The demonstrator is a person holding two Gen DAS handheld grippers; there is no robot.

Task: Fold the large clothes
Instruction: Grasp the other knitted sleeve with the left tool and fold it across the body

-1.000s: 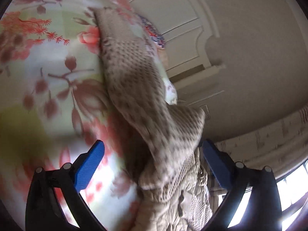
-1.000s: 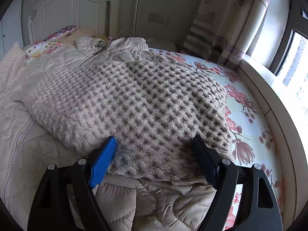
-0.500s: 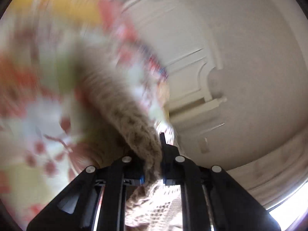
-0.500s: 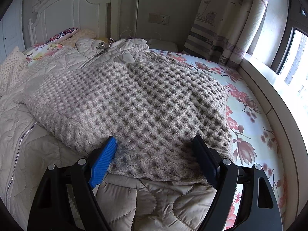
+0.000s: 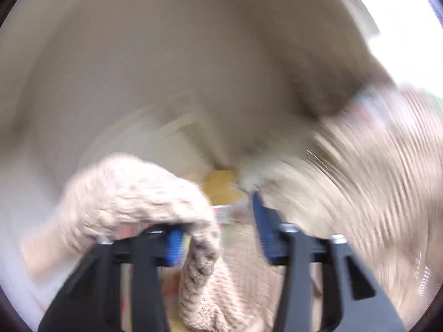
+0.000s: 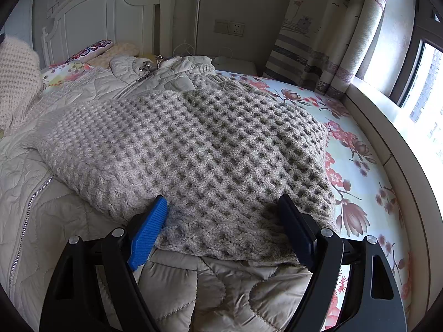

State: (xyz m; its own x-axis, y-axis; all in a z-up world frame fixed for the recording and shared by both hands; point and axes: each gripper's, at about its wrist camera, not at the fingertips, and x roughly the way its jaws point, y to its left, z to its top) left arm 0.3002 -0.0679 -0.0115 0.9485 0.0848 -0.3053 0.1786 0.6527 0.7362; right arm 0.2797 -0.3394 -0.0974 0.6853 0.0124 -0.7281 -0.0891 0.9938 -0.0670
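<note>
Sweater point(image 6: 193, 149), a chunky waffle knit, lies spread across the middle of the right wrist view, on top of a quilted jacket point(image 6: 55, 215) on the bed point(image 6: 357, 171). At the far left of that view a knitted fold point(image 6: 15, 77) hangs in the air, probably a sleeve of the same garment. I judge the knit soft, thick and floppy, with enough weight to sag and stretch if lifted by one point, so I would take it at the ribbed hem or a folded edge, bunching plenty of fabric. Low in the frame my right gripper point(image 6: 221, 224) hovers over the near hem with its jaws wide apart and nothing between the pads. The left wrist view is badly smeared by motion. There the left gripper point(image 5: 218, 232) has its jaws opening; a knitted fold point(image 5: 193, 262) drapes over the left finger and hangs down between the two, and the pads no longer press on it. No containers show in either view.
</note>
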